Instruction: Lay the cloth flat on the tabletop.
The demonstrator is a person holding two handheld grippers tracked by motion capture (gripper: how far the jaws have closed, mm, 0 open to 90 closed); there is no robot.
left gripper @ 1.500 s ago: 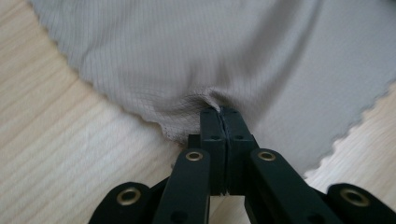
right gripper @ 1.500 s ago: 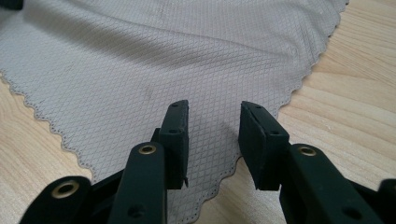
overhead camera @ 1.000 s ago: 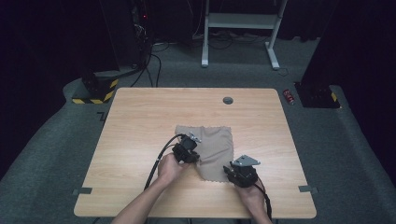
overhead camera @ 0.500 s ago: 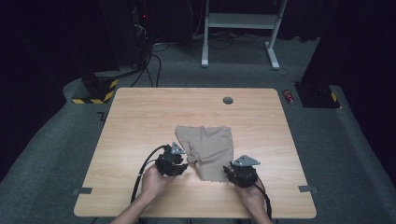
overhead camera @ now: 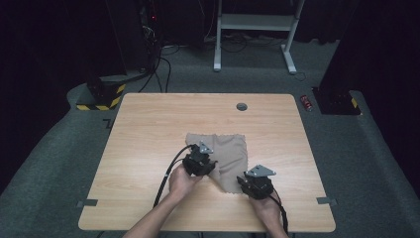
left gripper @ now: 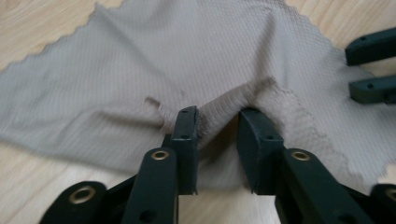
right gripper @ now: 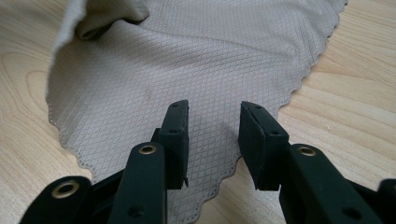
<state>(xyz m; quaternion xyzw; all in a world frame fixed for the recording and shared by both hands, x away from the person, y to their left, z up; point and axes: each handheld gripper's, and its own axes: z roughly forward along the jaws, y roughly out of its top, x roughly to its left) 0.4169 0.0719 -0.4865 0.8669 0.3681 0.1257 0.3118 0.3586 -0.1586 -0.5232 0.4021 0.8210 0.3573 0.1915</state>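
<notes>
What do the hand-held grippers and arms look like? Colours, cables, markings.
Both are black: left hand-held gripper, right hand-held gripper. Each carries a grey three-cornered plate and trails a black cable. The blocky jaws show brass-coloured rivets and small screw holes. Forearms are bare, with no sleeves in view.

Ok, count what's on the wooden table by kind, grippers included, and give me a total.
Beige cloth: 1
Black two-jaw grippers: 2, the left gripper and the right gripper
Round grommet set in the tabletop: 1
Total: 4
</notes>
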